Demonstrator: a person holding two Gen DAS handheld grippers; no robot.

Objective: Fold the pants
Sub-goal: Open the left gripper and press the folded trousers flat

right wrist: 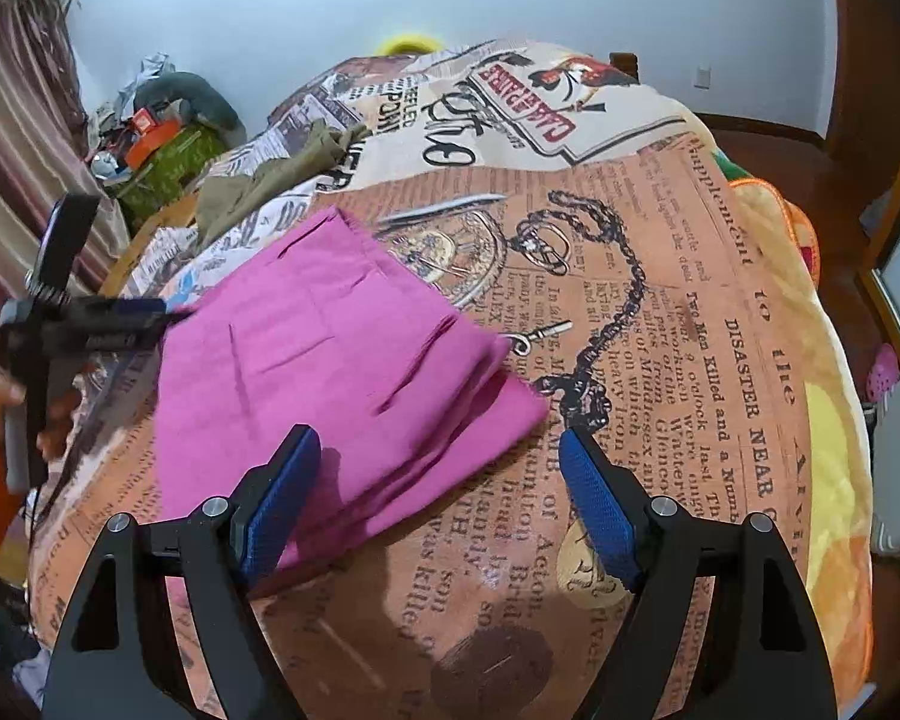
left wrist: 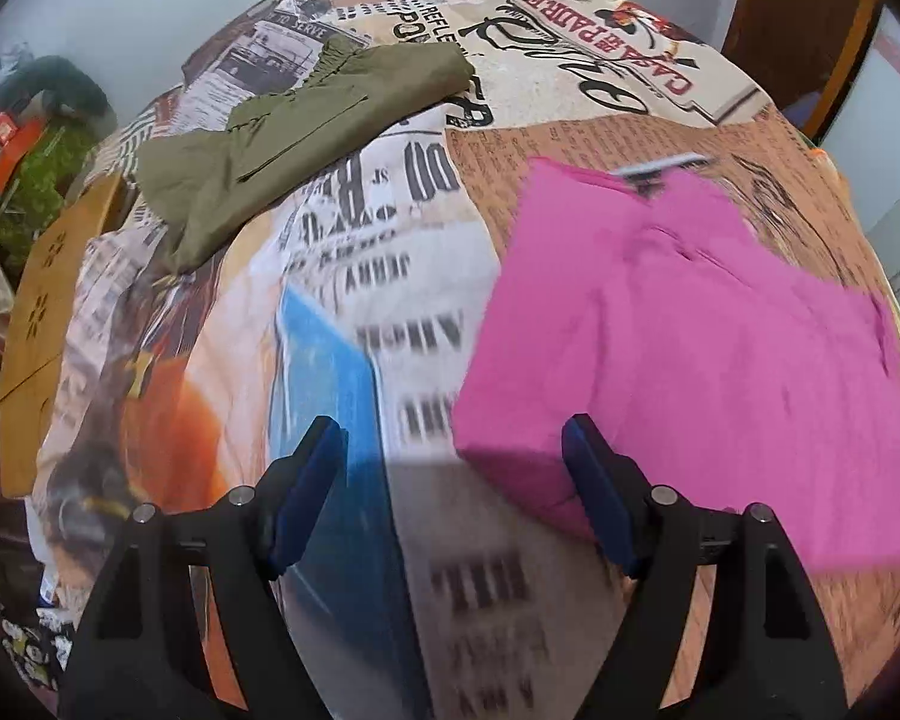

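Pink pants (left wrist: 690, 354) lie folded into a flat rectangle on the newspaper-print bedspread (left wrist: 390, 300). They also show in the right wrist view (right wrist: 330, 372). My left gripper (left wrist: 450, 438) is open and empty, just left of the pants' near corner. It also shows in the right wrist view (right wrist: 150, 312) at the pants' left edge. My right gripper (right wrist: 438, 450) is open and empty above the pants' near right edge.
Olive green pants (left wrist: 282, 144) lie folded at the far left of the bed; they also show in the right wrist view (right wrist: 270, 180). A wooden headboard (left wrist: 48, 312) lines the left edge. Clutter (right wrist: 156, 138) is piled beyond the bed. A wall stands behind.
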